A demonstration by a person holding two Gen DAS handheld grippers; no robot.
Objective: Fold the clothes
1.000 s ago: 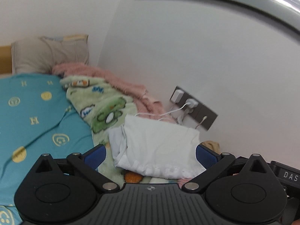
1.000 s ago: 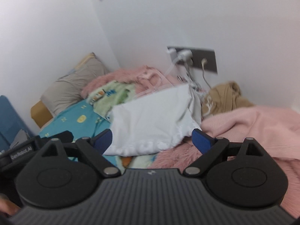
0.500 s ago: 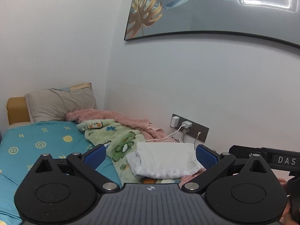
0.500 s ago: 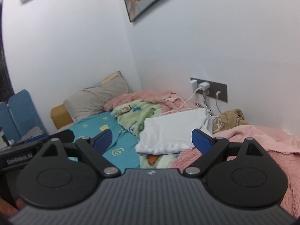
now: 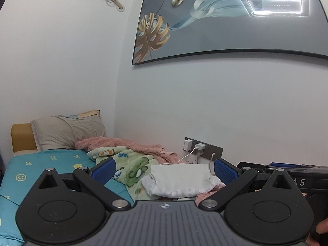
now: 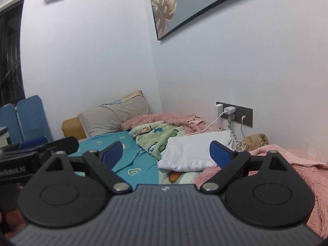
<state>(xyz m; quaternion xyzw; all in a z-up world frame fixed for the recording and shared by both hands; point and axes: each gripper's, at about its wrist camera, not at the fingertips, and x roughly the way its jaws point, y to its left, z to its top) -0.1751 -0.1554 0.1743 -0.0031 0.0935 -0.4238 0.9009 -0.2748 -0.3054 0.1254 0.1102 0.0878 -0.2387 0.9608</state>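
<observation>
White garment (image 5: 180,179) lies folded on the bed (image 5: 41,170), both jaws spread, empty.
Lumpy blankets (image 6: 155,137) beneath could tip it open.

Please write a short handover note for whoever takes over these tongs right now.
Left tongs: open, empty, held above the bed.
Right tongs: open, empty, alongside.
White garment: folded, lying on the green cartoon blanket near the wall socket.
Tan garment: crumpled by the wall, apparently unfolded.
Done: the white piece looks folded.
Left: possibly the tan piece.
</observation>
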